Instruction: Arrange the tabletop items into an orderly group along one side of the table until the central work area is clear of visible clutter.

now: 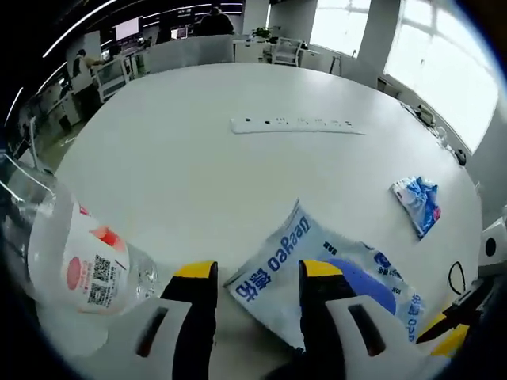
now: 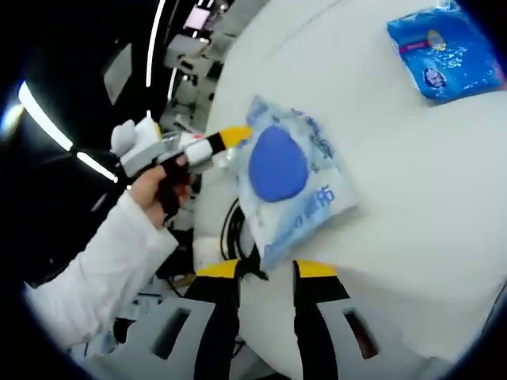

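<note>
On the white surface [image 1: 198, 158], my left tongs [image 1: 257, 277] and right tongs [image 2: 265, 271] stand open; wipes pack [image 1: 317, 269], blue packet [image 1: 418, 204], power strip [image 1: 297, 125] and bottle [image 1: 79, 261] remain scattered, ungrouped.

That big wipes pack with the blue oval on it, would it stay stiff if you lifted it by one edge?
Probably not. The wipes pack looks like a soft, crinkled film pouch, so it would likely sag or fold. Its glossy wrapper may be slippery between the jaws. Lying flat on the table, it should slide rather than roll if pushed.

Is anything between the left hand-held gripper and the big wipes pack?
Nothing visible. The left hand-held gripper is open right at the wipes pack, whose near edge lies between its jaws. The bottle lies off to the side.
</note>
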`<state>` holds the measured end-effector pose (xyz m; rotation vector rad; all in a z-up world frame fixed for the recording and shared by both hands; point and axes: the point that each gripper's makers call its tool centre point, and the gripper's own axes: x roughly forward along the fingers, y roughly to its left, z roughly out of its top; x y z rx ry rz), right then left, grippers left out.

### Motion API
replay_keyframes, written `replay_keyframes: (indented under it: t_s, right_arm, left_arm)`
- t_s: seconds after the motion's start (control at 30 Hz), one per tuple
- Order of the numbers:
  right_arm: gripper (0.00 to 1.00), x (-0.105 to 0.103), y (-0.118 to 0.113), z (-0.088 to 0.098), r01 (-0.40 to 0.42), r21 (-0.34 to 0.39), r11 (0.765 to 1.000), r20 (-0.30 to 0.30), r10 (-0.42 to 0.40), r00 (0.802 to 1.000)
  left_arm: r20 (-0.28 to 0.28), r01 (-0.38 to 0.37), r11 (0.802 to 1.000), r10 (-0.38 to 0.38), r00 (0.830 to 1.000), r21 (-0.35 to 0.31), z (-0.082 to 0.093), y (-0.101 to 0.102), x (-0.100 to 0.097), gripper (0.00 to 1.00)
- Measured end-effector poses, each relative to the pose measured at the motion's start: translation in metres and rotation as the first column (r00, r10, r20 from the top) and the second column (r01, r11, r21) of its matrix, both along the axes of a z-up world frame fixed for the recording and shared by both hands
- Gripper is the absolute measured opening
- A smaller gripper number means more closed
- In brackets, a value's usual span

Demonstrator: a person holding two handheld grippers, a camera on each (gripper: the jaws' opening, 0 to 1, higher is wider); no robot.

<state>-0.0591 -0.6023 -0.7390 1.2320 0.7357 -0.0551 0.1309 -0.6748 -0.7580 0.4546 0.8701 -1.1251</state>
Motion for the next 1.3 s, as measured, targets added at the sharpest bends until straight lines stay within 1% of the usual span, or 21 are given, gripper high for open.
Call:
replay_keyframes:
  t_s: [0.07,0.13,0.2,0.27,0.3,0.33,0.4,0.47,0.57,0.63,0.7,0.77,0.8,0.83,0.93,1.0,1.07,1.13,1.17,1.2,1.3]
  right_arm:
    - [0.19,0.004,0.002,-0.001,0.003,0.011,1.0,-0.001,-0.003,1.0]
    - [0.15,0.009,0.005,-0.005,0.006,0.018,1.0,-0.007,-0.006,1.0]
    - [0.04,0.008,0.003,-0.013,-0.003,-0.01,1.0,-0.031,0.003,1.0]
    - [0.02,0.009,0.001,-0.016,0.017,-0.004,1.0,-0.034,-0.017,0.999]
    - [0.02,0.011,0.001,-0.014,0.042,0.031,0.999,-0.024,-0.041,0.999]
    - [0.02,0.011,0.001,-0.014,0.057,0.049,0.997,-0.032,-0.056,0.998]
    - [0.01,0.009,0.0,-0.015,0.057,0.042,0.997,-0.037,-0.055,0.998]
    - [0.0,0.008,-0.002,-0.015,0.061,0.037,0.997,-0.04,-0.06,0.997]
    - [0.0,0.009,-0.006,-0.012,0.104,0.073,0.992,-0.05,-0.1,0.994]
    - [0.0,0.008,-0.008,-0.012,0.106,0.075,0.992,-0.051,-0.102,0.993]
    - [0.0,0.006,-0.013,-0.008,0.11,0.046,0.993,-0.046,-0.108,0.993]
    - [0.0,0.006,-0.019,-0.004,0.126,0.029,0.992,-0.03,-0.126,0.992]
    - [0.0,0.007,-0.025,0.001,0.144,0.019,0.989,-0.012,-0.143,0.99]
    - [0.0,0.006,-0.028,0.003,0.142,0.004,0.99,-0.009,-0.142,0.99]
    - [0.0,0.001,-0.048,0.009,0.162,-0.112,0.98,0.027,-0.16,0.987]
    - [0.0,-0.003,-0.057,0.017,0.183,-0.12,0.976,0.041,-0.179,0.983]
    - [0.0,-0.005,-0.067,0.024,0.211,-0.151,0.966,0.066,-0.203,0.977]
    - [0.0,-0.009,-0.079,0.032,0.244,-0.176,0.954,0.088,-0.232,0.969]
    - [0.0,-0.01,-0.089,0.039,0.274,-0.195,0.942,0.112,-0.257,0.96]
    - [0.0,-0.012,-0.092,0.042,0.278,-0.202,0.939,0.112,-0.26,0.959]
    - [0.0,-0.017,-0.11,0.058,0.324,-0.247,0.913,0.151,-0.294,0.944]
  left_arm:
    - [-0.005,-0.018,1.0,0.018,1.0,-0.002,-0.002,0.0,0.001,0.38]
    - [-0.016,-0.018,1.0,0.018,1.0,0.006,-0.007,0.0,-0.001,0.33]
    - [-0.008,-0.032,0.999,0.032,0.999,0.003,-0.007,0.001,0.0,0.33]
    - [0.002,-0.052,0.999,0.052,0.999,-0.002,-0.007,0.003,0.003,0.31]
    - [0.007,-0.066,0.998,0.066,0.998,-0.006,-0.006,0.004,0.004,0.31]
    - [0.007,-0.067,0.998,0.067,0.998,-0.009,-0.006,0.005,0.003,0.3]
    - [0.023,-0.069,0.997,0.069,0.997,-0.017,-0.003,0.007,0.004,0.26]
    - [0.023,-0.084,0.996,0.085,0.996,-0.027,0.0,0.01,0.006,0.22]
    - [0.019,-0.092,0.995,0.093,0.995,-0.035,0.001,0.014,0.006,0.12]
    - [0.023,-0.088,0.995,0.089,0.996,-0.036,0.002,0.016,0.004,0.1]
    - [0.03,-0.081,0.996,0.082,0.996,-0.036,0.005,0.02,0.001,0.04]
    - [0.029,-0.082,0.995,0.084,0.996,-0.057,0.011,0.022,-0.001,0.0]
    - [0.029,-0.097,0.992,0.099,0.995,-0.075,0.014,0.024,-0.002,0.0]
    - [0.031,-0.099,0.992,0.102,0.994,-0.082,0.017,0.026,-0.003,0.0]
    - [-0.022,-0.153,0.979,0.151,0.988,-0.138,0.027,0.03,-0.007,0.0]
    - [-0.032,-0.166,0.974,0.163,0.986,-0.156,0.035,0.035,-0.009,0.0]
    - [-0.02,-0.164,0.971,0.163,0.986,-0.177,0.046,0.039,-0.012,0.0]
    - [-0.023,-0.17,0.964,0.169,0.985,-0.204,0.057,0.043,-0.017,0.0]
    - [-0.023,-0.172,0.96,0.172,0.985,-0.219,0.062,0.045,-0.02,0.0]
    - [-0.028,-0.173,0.959,0.171,0.985,-0.226,0.065,0.046,-0.023,0.0]
    - [-0.062,-0.196,0.943,0.186,0.981,-0.271,0.077,0.05,-0.033,0.0]
